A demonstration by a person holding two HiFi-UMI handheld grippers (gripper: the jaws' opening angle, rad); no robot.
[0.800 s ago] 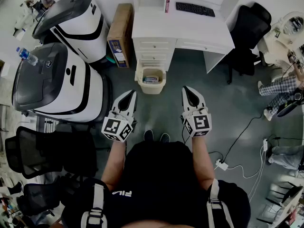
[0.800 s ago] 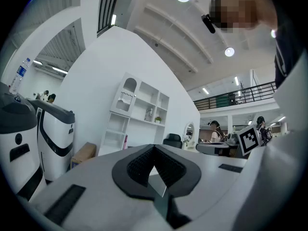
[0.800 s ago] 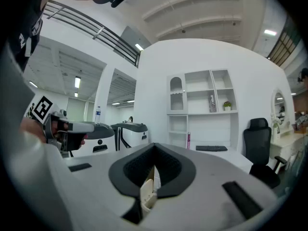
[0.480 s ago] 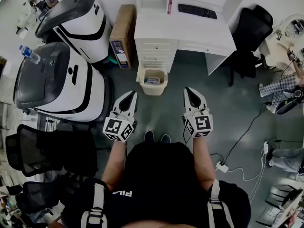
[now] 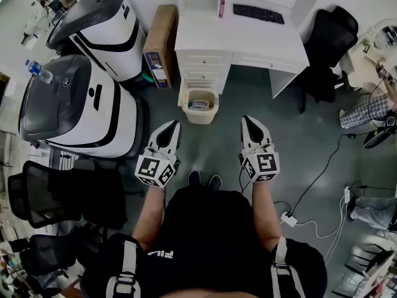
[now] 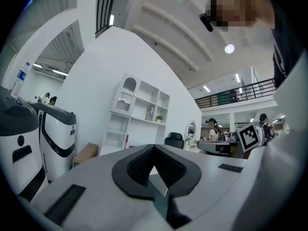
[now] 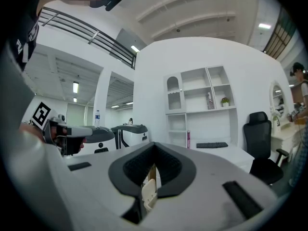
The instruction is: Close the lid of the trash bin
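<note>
A beige trash bin (image 5: 198, 104) stands on the grey floor in front of the white desk's drawers, its top open and some rubbish showing inside. In the head view both grippers are held level over the floor, short of the bin. My left gripper (image 5: 173, 125) points toward the bin's left side and my right gripper (image 5: 247, 120) toward its right. Each is shut with nothing between its pads. In the left gripper view my left gripper (image 6: 154, 148) has its jaws together. Through the gap under my right gripper (image 7: 154, 146) a bit of the beige bin (image 7: 148, 195) shows.
The white desk (image 5: 248, 42) carries a keyboard (image 5: 258, 13). A cardboard box (image 5: 159, 45) leans left of the drawers. Two large white machines (image 5: 77, 107) stand left, black chairs (image 5: 49, 200) below them. An office chair (image 5: 325, 45) and floor cables (image 5: 310, 185) are right.
</note>
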